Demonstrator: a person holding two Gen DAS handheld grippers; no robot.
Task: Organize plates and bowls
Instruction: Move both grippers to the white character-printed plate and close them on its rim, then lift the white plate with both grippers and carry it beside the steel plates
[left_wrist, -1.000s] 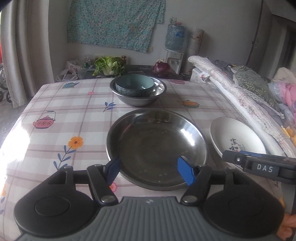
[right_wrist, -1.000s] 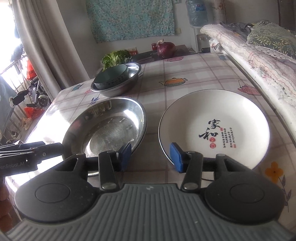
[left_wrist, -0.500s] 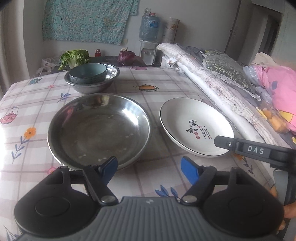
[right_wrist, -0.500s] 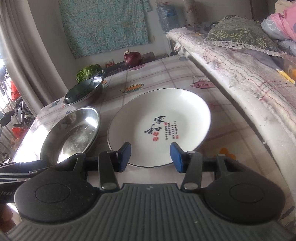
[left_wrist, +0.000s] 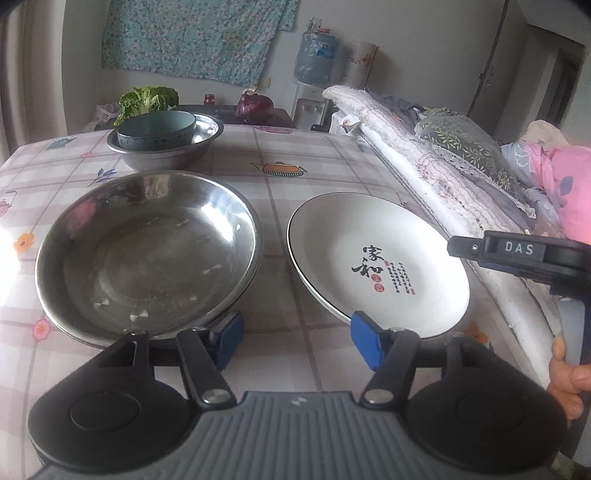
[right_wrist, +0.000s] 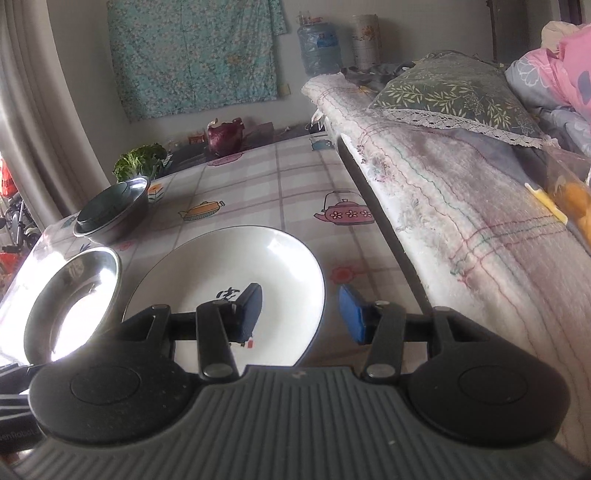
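A white plate (left_wrist: 376, 258) with black characters lies on the checked tablecloth, right of a large steel plate (left_wrist: 147, 254). Behind them a blue-grey bowl (left_wrist: 157, 131) sits inside a steel bowl (left_wrist: 166, 147). My left gripper (left_wrist: 297, 338) is open and empty above the gap between the two plates' near rims. My right gripper (right_wrist: 301, 314) is open; its fingers straddle the white plate's (right_wrist: 221, 291) right rim, left finger over the plate, right finger outside it. The right gripper's body (left_wrist: 517, 254) shows at the white plate's right edge.
A bed with folded quilts (right_wrist: 461, 192) runs along the table's right side. A red onion (left_wrist: 255, 107), leafy greens (left_wrist: 147, 99) and a water dispenser (left_wrist: 316, 59) stand behind the table. The steel plate (right_wrist: 70, 295) and stacked bowls (right_wrist: 110, 214) lie to the left.
The right gripper moved right and forward, from the white plate's near edge to straddling its right rim. The left gripper's view shifted slightly, and both plates look closer.
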